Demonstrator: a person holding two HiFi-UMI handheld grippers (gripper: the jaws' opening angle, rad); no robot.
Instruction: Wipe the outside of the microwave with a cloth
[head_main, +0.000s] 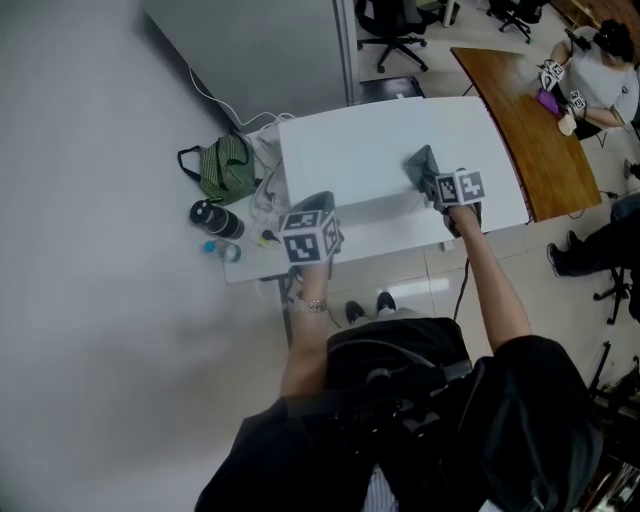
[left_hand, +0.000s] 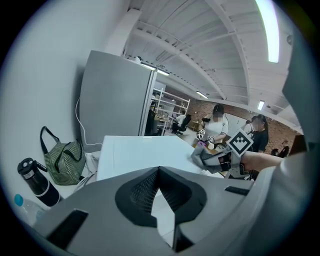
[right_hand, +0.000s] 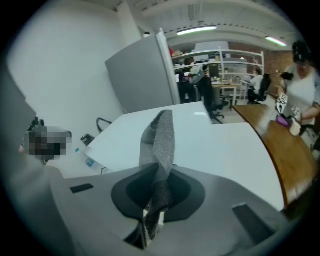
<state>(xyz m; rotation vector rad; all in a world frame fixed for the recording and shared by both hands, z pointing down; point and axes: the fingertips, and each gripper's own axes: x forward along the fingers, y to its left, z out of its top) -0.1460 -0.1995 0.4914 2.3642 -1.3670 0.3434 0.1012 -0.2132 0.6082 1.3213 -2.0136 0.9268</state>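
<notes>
The white microwave (head_main: 380, 150) fills the middle of the head view, seen from above. My right gripper (head_main: 440, 185) rests on its top near the front right, shut on a grey cloth (head_main: 421, 165) that sticks up from the jaws. In the right gripper view the cloth (right_hand: 159, 137) stands between the closed jaws of the right gripper (right_hand: 158, 187), above the white top (right_hand: 225, 145). My left gripper (head_main: 318, 215) hovers over the front left edge. In its own view the left gripper (left_hand: 159, 172) has its jaws together with nothing in them, and the cloth (left_hand: 202, 159) shows at the right.
A green striped bag (head_main: 222, 168), a black bottle (head_main: 215, 218), a small blue-capped bottle (head_main: 226, 251) and white cables (head_main: 262, 195) lie left of the microwave. A grey panel (head_main: 250, 45) stands behind. A wooden table (head_main: 525, 130) with a seated person is at the right.
</notes>
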